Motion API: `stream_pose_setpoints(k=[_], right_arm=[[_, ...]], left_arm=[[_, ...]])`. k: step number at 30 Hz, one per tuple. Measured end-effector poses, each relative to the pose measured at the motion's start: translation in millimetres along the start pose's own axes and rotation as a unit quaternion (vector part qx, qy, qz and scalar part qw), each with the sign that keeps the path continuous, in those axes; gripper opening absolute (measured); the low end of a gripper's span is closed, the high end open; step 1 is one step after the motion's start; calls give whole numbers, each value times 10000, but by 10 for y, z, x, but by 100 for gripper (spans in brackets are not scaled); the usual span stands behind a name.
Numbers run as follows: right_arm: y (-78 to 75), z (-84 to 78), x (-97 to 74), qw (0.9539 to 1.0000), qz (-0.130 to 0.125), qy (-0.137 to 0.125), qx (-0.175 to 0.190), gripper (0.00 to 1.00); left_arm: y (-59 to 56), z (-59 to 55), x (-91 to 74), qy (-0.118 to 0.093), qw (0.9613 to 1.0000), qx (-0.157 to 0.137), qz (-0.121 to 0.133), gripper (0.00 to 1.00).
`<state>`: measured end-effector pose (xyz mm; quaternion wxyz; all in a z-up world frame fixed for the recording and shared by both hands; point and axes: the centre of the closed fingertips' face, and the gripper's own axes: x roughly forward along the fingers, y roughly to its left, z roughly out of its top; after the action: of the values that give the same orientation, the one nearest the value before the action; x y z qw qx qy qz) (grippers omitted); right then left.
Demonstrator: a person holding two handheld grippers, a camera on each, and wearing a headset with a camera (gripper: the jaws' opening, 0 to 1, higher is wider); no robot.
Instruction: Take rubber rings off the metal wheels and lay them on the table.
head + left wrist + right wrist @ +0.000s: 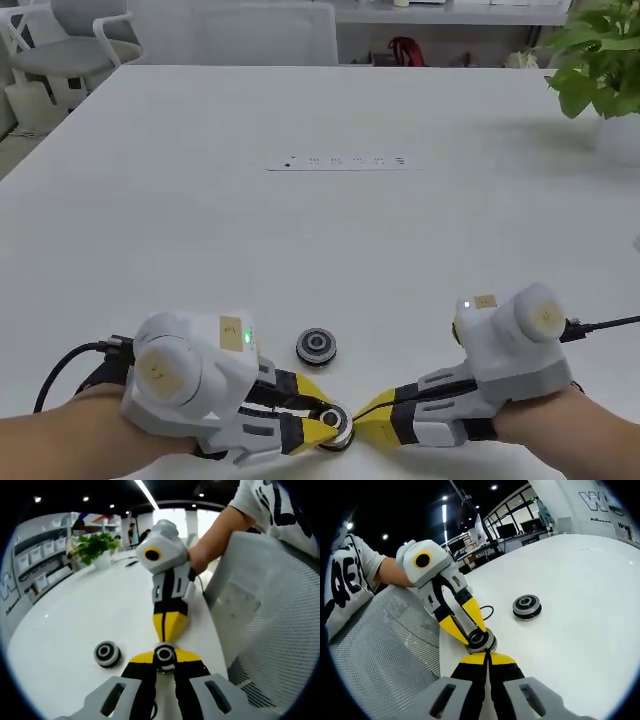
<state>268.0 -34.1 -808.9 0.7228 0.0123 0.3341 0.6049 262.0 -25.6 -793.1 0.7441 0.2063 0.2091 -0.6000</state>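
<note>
Head view: loose wheel (pixel 316 346) lies flat on the white table (pixel 320 240), dark band round its rim. Just nearer the person than it, the held wheel (pixel 338 423) sits low over the table edge. The left gripper (pixel 325 426) comes in from the left of the loose wheel, yellow tips clamped on the held wheel. The right gripper (pixel 366 419) comes in from the right, tips against that same wheel. Socket strip (pixel 345 162) is well beyond the loose wheel, plant (pixel 600 55) far beyond it to the right.

Left gripper view: own jaws of the left gripper (pixel 164 657) are closed on the held wheel (pixel 164 655), one yellow tip each side of it. Loose wheel (pixel 107 653) lies to the left, near, not touching. Right gripper (pixel 170 626) points down at the held wheel from above, tip on its rim. Mesh chair (pixel 270 625) is on the far side of the grippers from the loose wheel.

Right gripper view: right gripper (pixel 487 658) has its jaws together, a thin seam between them, tips touching the held wheel (pixel 481 640). Can't tell if they pinch the ring itself. Left gripper (pixel 465 625) reaches in from upper left, tips around the held wheel. Loose wheel (pixel 527 606) is up and right, apart from both grippers. Black cable (pixel 488 611) loops between it and the left gripper.
</note>
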Motion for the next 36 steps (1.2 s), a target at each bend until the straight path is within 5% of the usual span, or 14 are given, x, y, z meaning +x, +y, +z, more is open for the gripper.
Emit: stream_pose_setpoints(k=[10, 36], right_arm=[[-24, 119, -55, 9979, 49, -415, 491, 0], [97, 170, 0, 9978, 250, -395, 474, 0]], left_arm=[[12, 1, 15, 43, 10000, 11, 45, 12], [16, 2, 25, 98, 9999, 33, 60, 12]])
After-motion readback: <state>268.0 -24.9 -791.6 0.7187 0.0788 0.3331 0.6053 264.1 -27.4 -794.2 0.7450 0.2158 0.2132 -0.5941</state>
